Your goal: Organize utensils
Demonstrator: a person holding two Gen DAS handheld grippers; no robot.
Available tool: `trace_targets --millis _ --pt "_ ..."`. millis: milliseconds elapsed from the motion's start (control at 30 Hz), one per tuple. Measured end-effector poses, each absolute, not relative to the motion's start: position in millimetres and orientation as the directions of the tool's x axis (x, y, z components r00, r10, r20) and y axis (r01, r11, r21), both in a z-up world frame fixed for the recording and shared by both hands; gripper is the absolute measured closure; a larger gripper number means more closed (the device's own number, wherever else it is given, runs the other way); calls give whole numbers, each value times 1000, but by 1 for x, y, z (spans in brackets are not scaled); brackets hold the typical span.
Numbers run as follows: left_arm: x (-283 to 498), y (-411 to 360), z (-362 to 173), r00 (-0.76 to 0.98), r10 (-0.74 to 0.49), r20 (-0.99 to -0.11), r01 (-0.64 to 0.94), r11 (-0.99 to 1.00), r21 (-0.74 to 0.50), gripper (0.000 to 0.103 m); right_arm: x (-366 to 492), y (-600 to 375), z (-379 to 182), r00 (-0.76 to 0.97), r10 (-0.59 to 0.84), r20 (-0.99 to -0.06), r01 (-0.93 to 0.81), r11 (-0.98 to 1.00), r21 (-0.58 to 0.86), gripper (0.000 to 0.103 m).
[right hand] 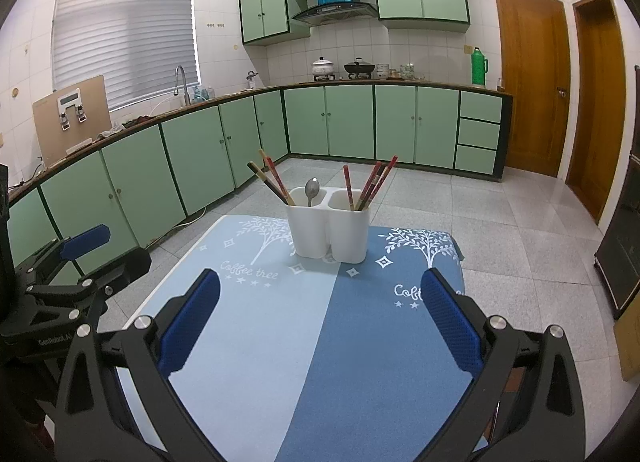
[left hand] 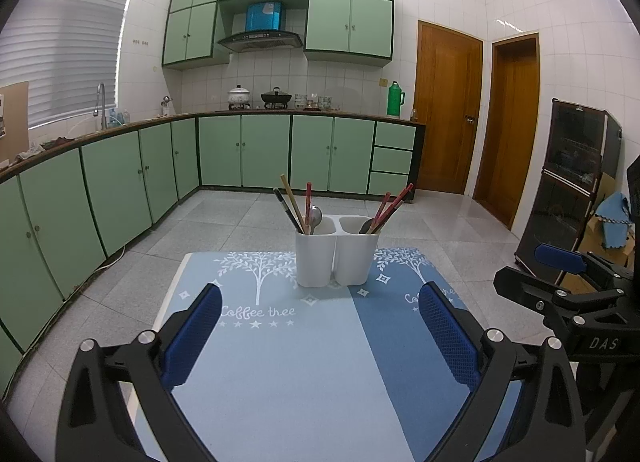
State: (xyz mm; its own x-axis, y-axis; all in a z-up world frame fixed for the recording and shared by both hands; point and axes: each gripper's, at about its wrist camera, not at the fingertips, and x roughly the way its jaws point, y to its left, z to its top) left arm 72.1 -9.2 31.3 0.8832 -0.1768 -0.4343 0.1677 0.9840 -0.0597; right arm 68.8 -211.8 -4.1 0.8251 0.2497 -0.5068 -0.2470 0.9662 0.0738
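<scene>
- A blue cloth covered the table in the green kitchen.
- Both grippers, left and right, gaped wide, holding nothing.
- Snagging the leaning chopsticks could topple the light holder.

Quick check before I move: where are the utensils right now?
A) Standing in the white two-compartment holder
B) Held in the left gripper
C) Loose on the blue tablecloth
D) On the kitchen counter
A: the chopsticks and a spoon stand in the white two-compartment holder on the tablecloth, while the left gripper and right gripper are both open and empty.
</scene>
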Motion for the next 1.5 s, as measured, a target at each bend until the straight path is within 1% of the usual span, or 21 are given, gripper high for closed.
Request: trace_targets --millis 1500 --pt "73 -9 30 881 -171 -442 165 985 -51 6 71 -214 -6 823 246 -512 -242 967 77 6"
